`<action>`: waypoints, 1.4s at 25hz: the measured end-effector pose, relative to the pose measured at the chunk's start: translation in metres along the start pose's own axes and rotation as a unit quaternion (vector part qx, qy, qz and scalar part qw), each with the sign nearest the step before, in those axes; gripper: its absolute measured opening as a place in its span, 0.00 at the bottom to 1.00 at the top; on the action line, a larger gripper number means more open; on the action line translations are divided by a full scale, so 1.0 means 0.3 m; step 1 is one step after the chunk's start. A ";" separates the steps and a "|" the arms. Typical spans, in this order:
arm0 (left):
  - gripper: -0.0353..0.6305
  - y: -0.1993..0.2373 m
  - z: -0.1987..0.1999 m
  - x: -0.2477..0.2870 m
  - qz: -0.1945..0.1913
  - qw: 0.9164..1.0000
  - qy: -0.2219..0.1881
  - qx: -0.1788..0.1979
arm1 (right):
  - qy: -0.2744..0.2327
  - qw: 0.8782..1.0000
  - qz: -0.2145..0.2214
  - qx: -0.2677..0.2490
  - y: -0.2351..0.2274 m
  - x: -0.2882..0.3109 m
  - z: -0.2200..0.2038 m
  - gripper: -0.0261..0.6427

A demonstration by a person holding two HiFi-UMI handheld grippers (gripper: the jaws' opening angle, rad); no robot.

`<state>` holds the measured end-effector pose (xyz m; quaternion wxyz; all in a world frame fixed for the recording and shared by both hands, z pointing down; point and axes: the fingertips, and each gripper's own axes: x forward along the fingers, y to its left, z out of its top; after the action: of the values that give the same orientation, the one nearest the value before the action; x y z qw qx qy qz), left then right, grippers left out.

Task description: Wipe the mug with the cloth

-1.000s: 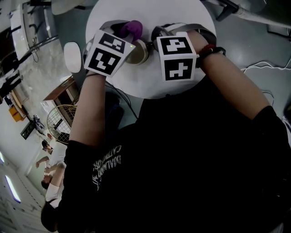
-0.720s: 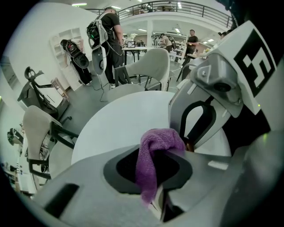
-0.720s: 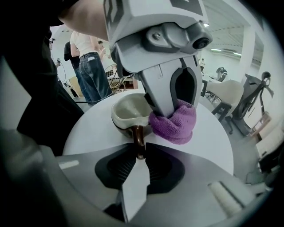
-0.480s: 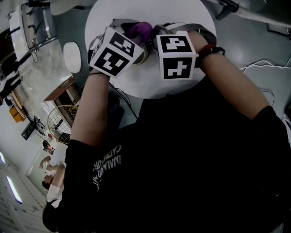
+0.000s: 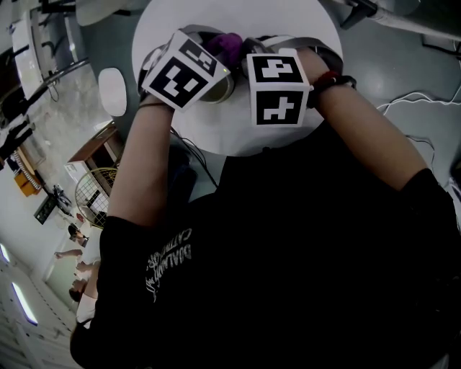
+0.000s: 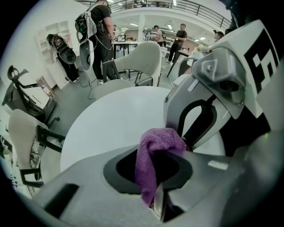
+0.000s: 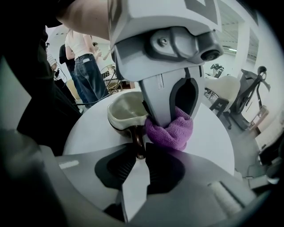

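Note:
The mug, cream inside and dark brown outside, stands on the round white table. My right gripper is shut on the mug's handle from the near side. A purple cloth is bunched between the jaws of my left gripper, which is shut on it. In the right gripper view the left gripper points steeply down and holds the cloth against the mug's rim and side, next to the handle. The head view shows the cloth between the two marker cubes, which hide most of the mug.
White chairs stand round the far side of the table, and another white seat sits at its left. Several people stand in the background. Cables lie on the floor at the right.
My left gripper has shifted right and rolled, carrying the cloth from the mug's left side to over its rim. The right gripper and the mug have stayed put.

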<state>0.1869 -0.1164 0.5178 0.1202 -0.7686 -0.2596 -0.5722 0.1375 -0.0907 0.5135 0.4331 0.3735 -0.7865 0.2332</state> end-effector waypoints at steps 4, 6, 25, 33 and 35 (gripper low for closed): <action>0.15 0.003 0.013 0.004 -0.011 1.000 0.003 -0.008 | 0.001 1.000 0.001 0.011 -0.009 -0.012 -0.004 0.16; 0.15 0.006 0.019 0.007 -0.013 1.000 0.003 -0.013 | 0.002 1.000 0.001 0.015 -0.014 -0.015 -0.009 0.16; 0.15 0.009 -0.053 0.031 -0.047 0.994 0.095 -0.001 | 0.008 1.000 -0.010 0.022 0.002 -0.005 -0.014 0.16; 0.15 0.049 -0.125 0.005 -0.025 0.992 0.121 -0.004 | 0.009 1.000 -0.013 0.021 -0.004 -0.007 -0.017 0.16; 0.15 0.057 -0.159 -0.001 -0.019 0.991 0.132 -0.001 | 0.011 1.000 -0.013 0.022 -0.005 -0.001 -0.018 0.16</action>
<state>0.1571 -0.1538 0.5344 0.1416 -0.6818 -0.2552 -0.6708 0.1414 -0.0878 0.5162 0.4362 0.3909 -0.7714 0.2486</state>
